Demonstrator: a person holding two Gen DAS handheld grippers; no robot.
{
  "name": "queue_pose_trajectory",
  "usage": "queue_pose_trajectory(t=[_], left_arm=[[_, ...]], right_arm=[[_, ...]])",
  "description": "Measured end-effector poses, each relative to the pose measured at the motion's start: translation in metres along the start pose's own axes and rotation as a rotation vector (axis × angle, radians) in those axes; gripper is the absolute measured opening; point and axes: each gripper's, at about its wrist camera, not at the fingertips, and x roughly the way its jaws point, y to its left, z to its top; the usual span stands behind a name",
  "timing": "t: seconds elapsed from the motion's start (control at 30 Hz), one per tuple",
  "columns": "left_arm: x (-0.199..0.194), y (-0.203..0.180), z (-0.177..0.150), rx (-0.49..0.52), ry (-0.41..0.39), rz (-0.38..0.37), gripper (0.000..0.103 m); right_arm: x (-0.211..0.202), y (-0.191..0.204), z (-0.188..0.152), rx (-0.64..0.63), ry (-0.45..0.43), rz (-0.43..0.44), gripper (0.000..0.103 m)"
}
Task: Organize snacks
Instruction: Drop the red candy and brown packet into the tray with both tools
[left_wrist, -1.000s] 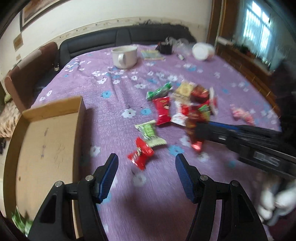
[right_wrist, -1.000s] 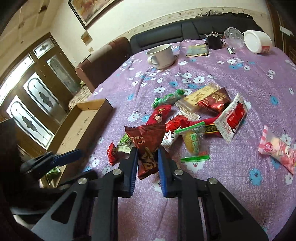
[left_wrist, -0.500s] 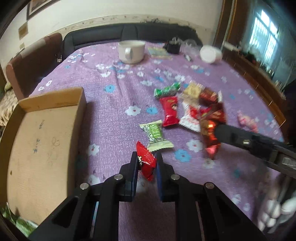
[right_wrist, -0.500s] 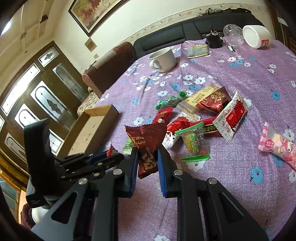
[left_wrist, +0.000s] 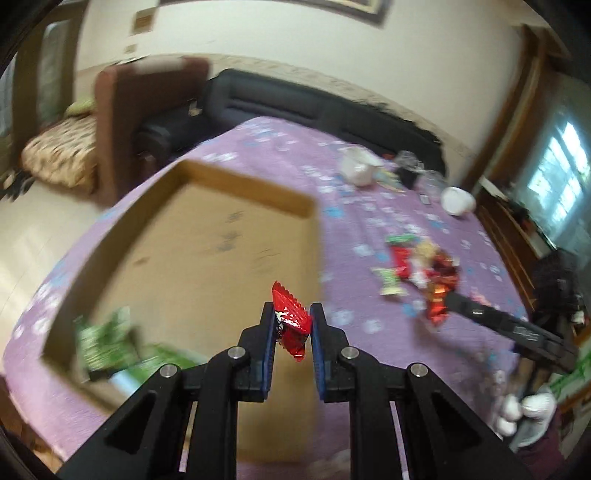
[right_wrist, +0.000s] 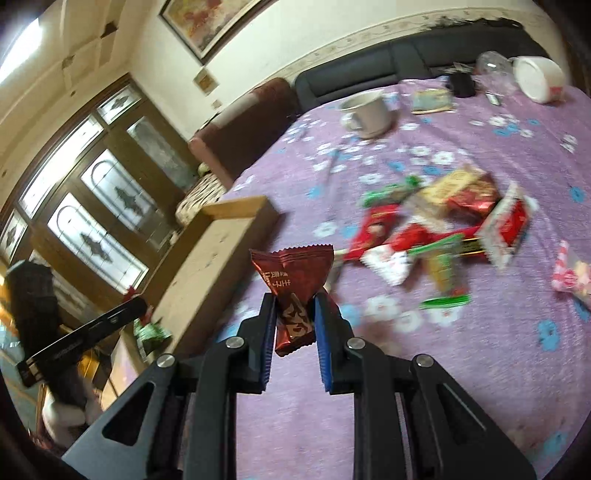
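My left gripper (left_wrist: 292, 314) is shut on a small bright red candy wrapper (left_wrist: 290, 318), held in the air over the near right part of the shallow cardboard box (left_wrist: 243, 188). Green packets (left_wrist: 105, 341) lie in the box's near left corner. My right gripper (right_wrist: 294, 305) is shut on a dark red snack packet (right_wrist: 293, 284), lifted above the purple flowered tablecloth (right_wrist: 443, 369) just right of the box (right_wrist: 236, 210). The snack pile (right_wrist: 436, 225) lies beyond, to the right. In the left wrist view the right gripper (left_wrist: 448, 300) hangs over the pile (left_wrist: 421, 266) with that packet.
A white mug (right_wrist: 367, 110), a white bowl (right_wrist: 539, 79), a clear cup (right_wrist: 493, 66) and a small booklet (right_wrist: 432, 101) stand at the table's far side. A dark sofa (left_wrist: 295, 107) and a brown armchair (left_wrist: 147, 110) border the table. A white-gloved hand (left_wrist: 524, 406) holds the right gripper.
My left gripper closed on the red candy, lifted it off the cloth and swung left over the box, rolling as it went. The right gripper rose slightly toward the box, still holding its packet.
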Motion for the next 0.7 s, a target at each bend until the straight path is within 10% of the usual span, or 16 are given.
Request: queue_pose_trajectory(t=[0.23,0.33,0.43,0.7], left_arm=[[0.015,0.033,-0.016,-0.075,0.081,0.042,0.018],[0.013,0.036,-0.018,-0.089,0.09,0.015,0.035],[0.005,0.04,-0.018,-0.1,0.066,-0.011,0.054],[-0.023,0.054,-0.015,-0.162,-0.025,-0.058,0.059]], right_arm=[[0.027,0.075,-0.003,-0.091,0.095,0.128,0.023],[0.044,0.1,-0.005,-0.122,0.141,0.154,0.023],[0.066,0.126,-0.011,-0.173,0.189,0.151,0.023],[0.109,0.146,-0.025,-0.208,0.276,0.106,0.023]])
